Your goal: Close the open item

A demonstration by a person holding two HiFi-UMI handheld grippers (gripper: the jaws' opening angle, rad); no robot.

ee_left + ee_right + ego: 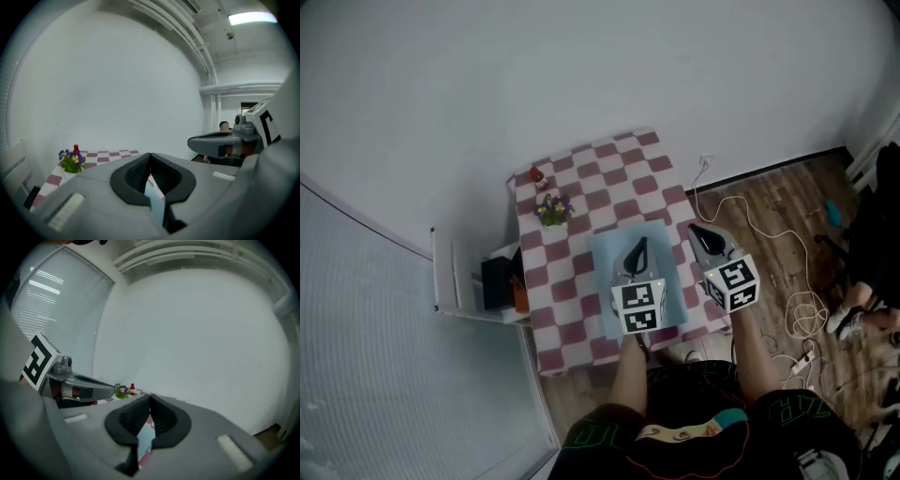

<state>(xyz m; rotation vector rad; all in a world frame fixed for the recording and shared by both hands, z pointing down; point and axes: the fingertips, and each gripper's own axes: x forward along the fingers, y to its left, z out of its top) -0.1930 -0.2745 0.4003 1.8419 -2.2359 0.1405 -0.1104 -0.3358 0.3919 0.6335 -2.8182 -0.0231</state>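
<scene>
Hovering near checkered table (581,178), blue mat (614,255) | left gripper (638,246), right gripper (694,231): jaws together | wood floor (769,206)

**Closed jaws over a checked tabletop**

The left hand-held gripper (150,155) fills the lower part of the view. Its two black pads meet at the tips, with nothing pressed between them. In the narrow gap lower down, a strip of light blue surface (154,199) is visible.

Beyond the jaws lies a tabletop (112,154) with a red and white checked cloth. At its left end stand small purple and yellow flowers (72,161), and a little red bottle (76,148) is just behind them.

On the right, the right hand-held gripper (192,143) points to the left, with its marker cube (268,124) above. Behind it a person (224,125) is partly seen. A ceiling lamp (251,18) shines at the top right.
</scene>
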